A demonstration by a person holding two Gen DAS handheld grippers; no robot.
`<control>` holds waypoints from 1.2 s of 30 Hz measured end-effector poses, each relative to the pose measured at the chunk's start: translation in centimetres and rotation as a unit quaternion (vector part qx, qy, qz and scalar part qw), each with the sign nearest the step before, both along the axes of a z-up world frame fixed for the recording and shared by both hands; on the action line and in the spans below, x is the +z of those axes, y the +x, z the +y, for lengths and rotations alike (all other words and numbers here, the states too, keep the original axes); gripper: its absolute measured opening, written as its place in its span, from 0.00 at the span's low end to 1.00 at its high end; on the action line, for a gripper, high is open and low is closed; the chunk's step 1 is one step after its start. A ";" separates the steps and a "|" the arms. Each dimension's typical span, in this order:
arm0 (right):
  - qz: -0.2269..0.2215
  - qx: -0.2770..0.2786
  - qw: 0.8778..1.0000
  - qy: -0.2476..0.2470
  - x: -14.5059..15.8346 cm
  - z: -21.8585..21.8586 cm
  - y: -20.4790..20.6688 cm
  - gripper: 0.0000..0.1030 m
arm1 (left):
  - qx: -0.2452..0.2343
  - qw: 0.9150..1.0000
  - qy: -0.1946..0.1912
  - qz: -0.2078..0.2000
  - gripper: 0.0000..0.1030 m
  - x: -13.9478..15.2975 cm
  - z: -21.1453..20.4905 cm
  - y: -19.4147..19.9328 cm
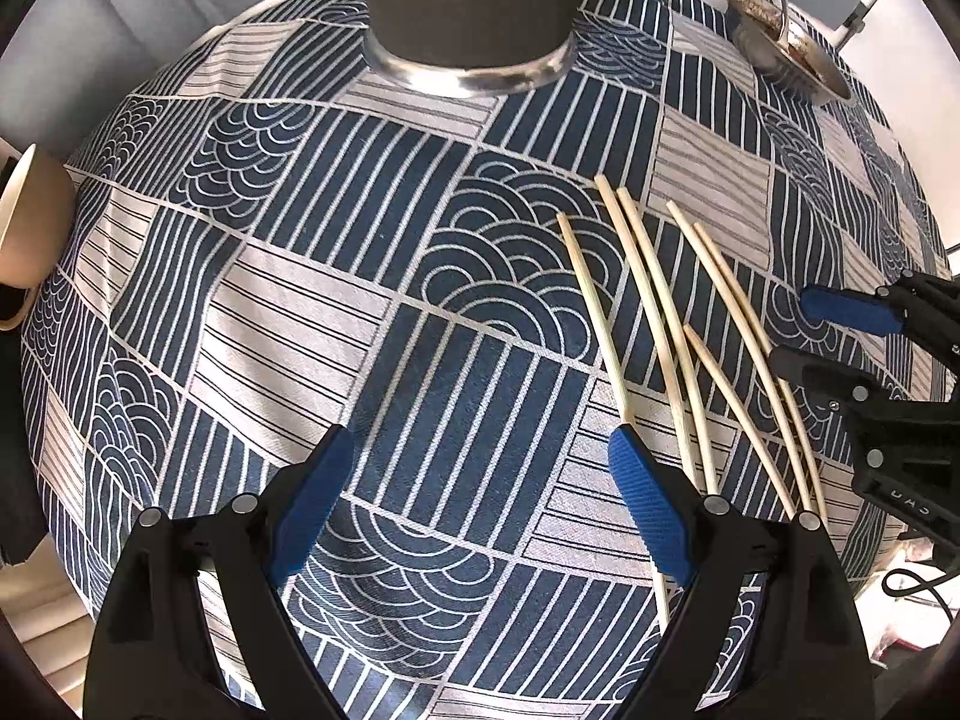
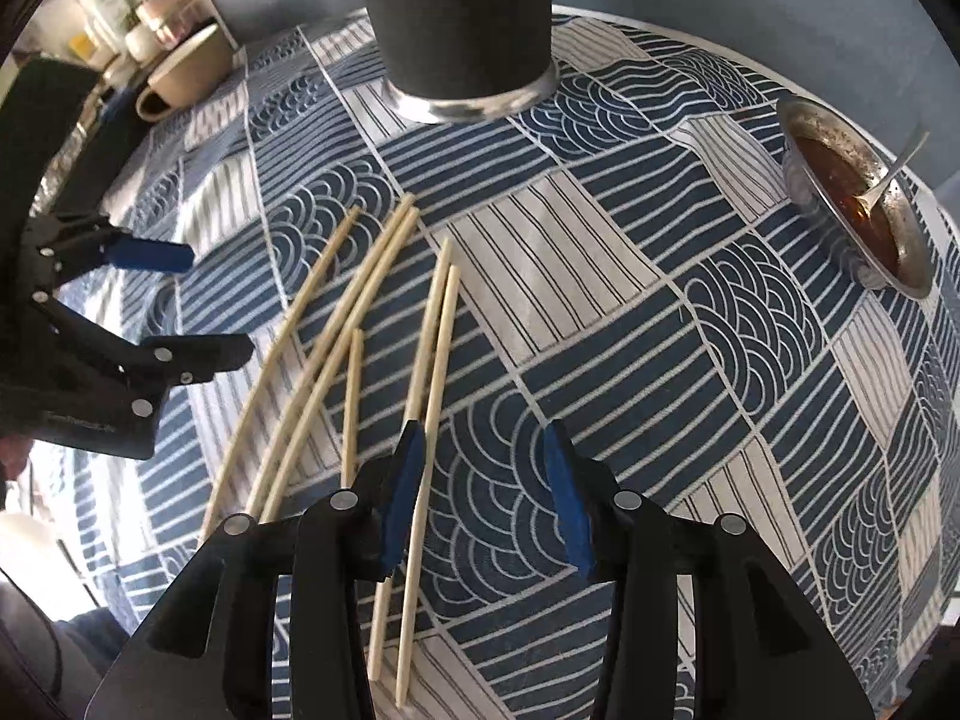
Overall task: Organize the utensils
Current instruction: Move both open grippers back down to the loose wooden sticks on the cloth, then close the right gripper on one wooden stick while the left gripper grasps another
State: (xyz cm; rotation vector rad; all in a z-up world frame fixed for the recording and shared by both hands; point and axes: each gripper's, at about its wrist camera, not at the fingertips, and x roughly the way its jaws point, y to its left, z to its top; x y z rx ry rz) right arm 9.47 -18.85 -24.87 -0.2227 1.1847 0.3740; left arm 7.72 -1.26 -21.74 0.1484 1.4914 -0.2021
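we are hovering both grippers over the loose chopsticks (image 2: 360, 324) lying fanned on the patterned tablecloth (image 2: 600, 252), in front of the dark holder (image 2: 462, 24). our left gripper (image 1: 486, 504) is standing wide and empty. our right gripper (image 2: 480, 492) is partly open, one chopstick (image 2: 435, 384) lying between its pads (not pinched yet). we are judging it best to centre on that stick before closing.

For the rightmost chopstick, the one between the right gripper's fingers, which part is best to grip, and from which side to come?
Grip the rightmost chopstick near mid-length, coming from above with the right gripper, probably. It lies flat on the tablecloth, thin and long, so a mid-length hold should keep it balanced. Its neighbour lies close on the left, beside the left pad, so aim carefully.
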 end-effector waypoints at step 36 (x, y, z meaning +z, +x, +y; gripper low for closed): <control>0.016 0.013 0.999 -0.049 -0.3 0.9 0.6 0.44 | -0.018 1.000 -0.001 0.019 0.88 -1.8 -8.3 2.7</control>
